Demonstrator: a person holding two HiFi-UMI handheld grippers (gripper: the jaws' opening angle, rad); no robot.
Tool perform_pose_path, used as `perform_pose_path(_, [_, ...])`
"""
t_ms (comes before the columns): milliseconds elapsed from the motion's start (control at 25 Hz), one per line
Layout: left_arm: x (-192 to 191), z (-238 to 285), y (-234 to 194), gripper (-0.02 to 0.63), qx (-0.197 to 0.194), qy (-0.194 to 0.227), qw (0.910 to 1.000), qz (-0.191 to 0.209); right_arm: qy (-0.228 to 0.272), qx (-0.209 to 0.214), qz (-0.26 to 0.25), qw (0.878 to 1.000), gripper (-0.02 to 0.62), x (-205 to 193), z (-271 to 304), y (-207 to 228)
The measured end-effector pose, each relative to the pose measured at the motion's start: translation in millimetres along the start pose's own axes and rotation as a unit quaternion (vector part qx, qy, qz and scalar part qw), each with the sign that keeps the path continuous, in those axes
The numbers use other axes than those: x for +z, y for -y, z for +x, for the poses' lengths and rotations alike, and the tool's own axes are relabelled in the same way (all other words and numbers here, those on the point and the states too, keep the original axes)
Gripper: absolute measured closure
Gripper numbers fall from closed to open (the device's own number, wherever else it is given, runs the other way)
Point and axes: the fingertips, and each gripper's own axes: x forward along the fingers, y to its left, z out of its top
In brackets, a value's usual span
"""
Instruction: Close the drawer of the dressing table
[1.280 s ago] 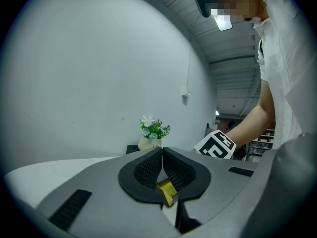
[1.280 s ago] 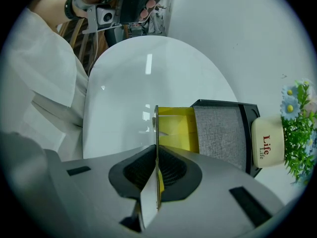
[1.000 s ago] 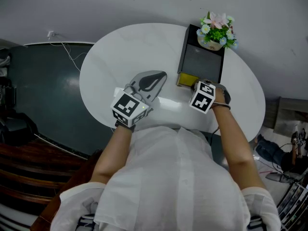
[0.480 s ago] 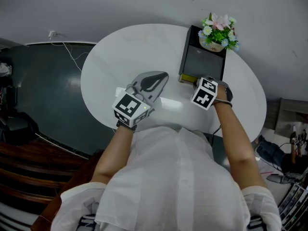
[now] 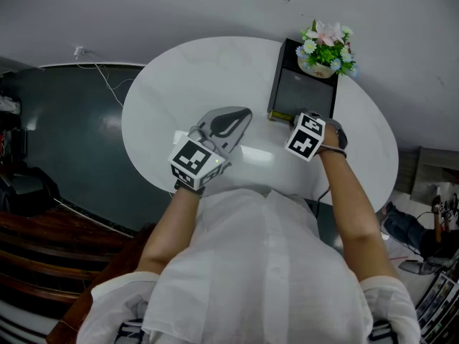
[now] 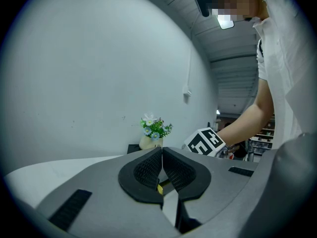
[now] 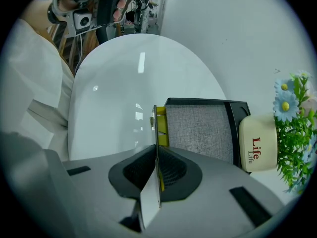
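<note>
Yellow drawer [image 7: 162, 125] (slightly open) protrudes from dressing table [image 7: 198, 133].

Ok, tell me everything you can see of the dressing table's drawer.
The drawer is nearly shut: only a narrow yellow strip of its inside shows between the black, grey-topped dressing table and its thin front panel, seen edge-on with a small knob. The right gripper is clamped on that panel.
</note>
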Motion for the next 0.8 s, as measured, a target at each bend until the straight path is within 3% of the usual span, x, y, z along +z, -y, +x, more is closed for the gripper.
perform_pose_path(800, [3.7,0.7,-2.4,0.588,-0.001,0.001,1.0,0.003,-0.003,0.002,-0.001,1.0,0.574,0.1,2.0,5.1])
